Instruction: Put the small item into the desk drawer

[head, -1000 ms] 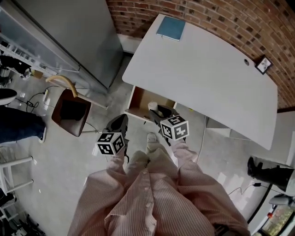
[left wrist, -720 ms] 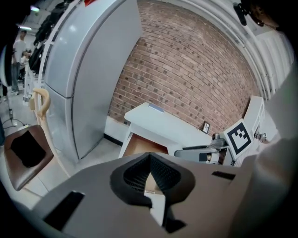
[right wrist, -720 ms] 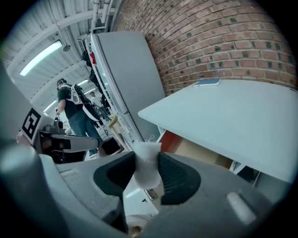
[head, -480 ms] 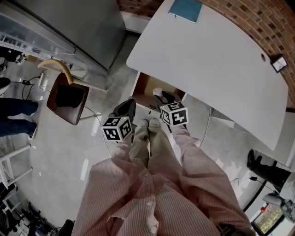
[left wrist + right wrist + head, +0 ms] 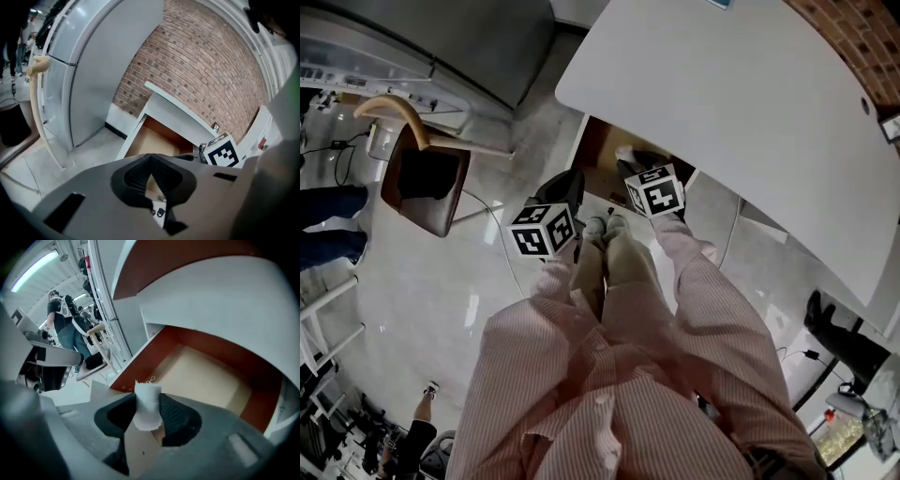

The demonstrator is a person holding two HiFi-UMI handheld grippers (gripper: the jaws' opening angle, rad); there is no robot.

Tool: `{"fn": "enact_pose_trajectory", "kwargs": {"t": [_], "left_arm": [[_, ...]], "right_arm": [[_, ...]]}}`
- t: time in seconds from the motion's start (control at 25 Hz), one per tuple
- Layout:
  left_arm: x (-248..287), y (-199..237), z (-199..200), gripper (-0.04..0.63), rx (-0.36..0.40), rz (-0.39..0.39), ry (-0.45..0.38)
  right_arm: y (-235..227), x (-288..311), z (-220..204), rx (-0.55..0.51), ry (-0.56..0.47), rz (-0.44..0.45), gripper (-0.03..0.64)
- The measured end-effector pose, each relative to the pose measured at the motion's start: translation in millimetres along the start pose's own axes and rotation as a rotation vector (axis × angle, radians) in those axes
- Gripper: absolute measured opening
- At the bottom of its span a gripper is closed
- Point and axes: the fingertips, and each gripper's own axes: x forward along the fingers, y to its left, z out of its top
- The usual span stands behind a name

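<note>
The small item (image 5: 147, 405), a frayed white scrap of fabric, looks light, soft and crushable. You hold it mid-length in the right gripper's (image 5: 146, 416) jaws, over the open drawer (image 5: 201, 376) under the tabletop (image 5: 722, 103). A gentle pinch should be enough. The left gripper's (image 5: 151, 164) jaws meet, empty.

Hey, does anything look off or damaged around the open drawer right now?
Only one thing: the small white item held in the right gripper has a frayed top edge, with loose threads sticking up. The open drawer itself looks undamaged.
</note>
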Motion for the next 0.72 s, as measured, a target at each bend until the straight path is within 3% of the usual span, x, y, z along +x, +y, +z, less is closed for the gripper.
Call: {"fn": "enact_pose_trajectory", "kwargs": {"t": [0.72], "left_arm": [[36.0,16.6,-15.8,-0.002,-0.057,0.008,0.017]], "right_arm": [[-7.2,64.4,-48.1,-0.042,0.202,0.066,0.161]]}}
